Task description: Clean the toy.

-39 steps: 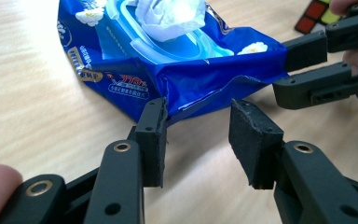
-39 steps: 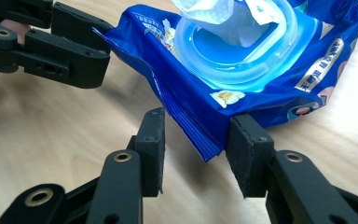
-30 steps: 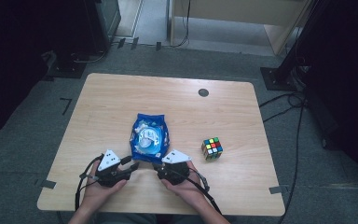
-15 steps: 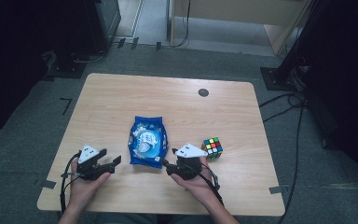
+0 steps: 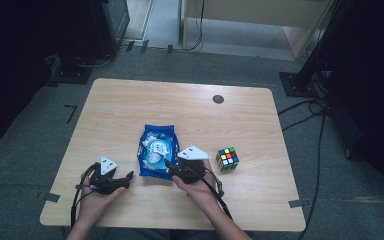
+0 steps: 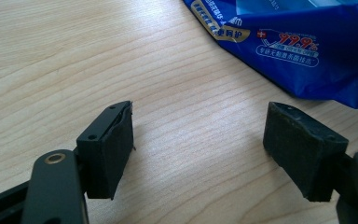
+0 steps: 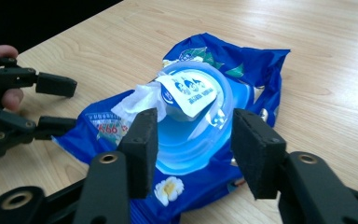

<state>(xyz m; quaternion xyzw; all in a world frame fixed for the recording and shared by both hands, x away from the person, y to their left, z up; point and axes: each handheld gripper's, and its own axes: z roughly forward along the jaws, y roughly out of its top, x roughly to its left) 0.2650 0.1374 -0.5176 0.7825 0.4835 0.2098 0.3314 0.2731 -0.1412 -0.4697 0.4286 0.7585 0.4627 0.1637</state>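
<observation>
Lid flap's up on the wipes pack (image 7: 186,135); left gripper (image 6: 200,140) spreading empty, right gripper (image 7: 193,140) narrowing, unclamped, over the wipe (image 7: 137,100).

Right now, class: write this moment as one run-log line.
left gripper: open, beside wipes pack, just opened | right gripper: open over pack's lid, flap lifted, wipe sticking out | cube: untouched

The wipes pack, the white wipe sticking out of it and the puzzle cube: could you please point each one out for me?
wipes pack (image 5: 156,159): high view, on its blue wrapper.
white wipe (image 7: 135,103): right gripper view, on the crumpled tip beside the raised lid.
puzzle cube (image 5: 227,158): high view, on its top face.
</observation>
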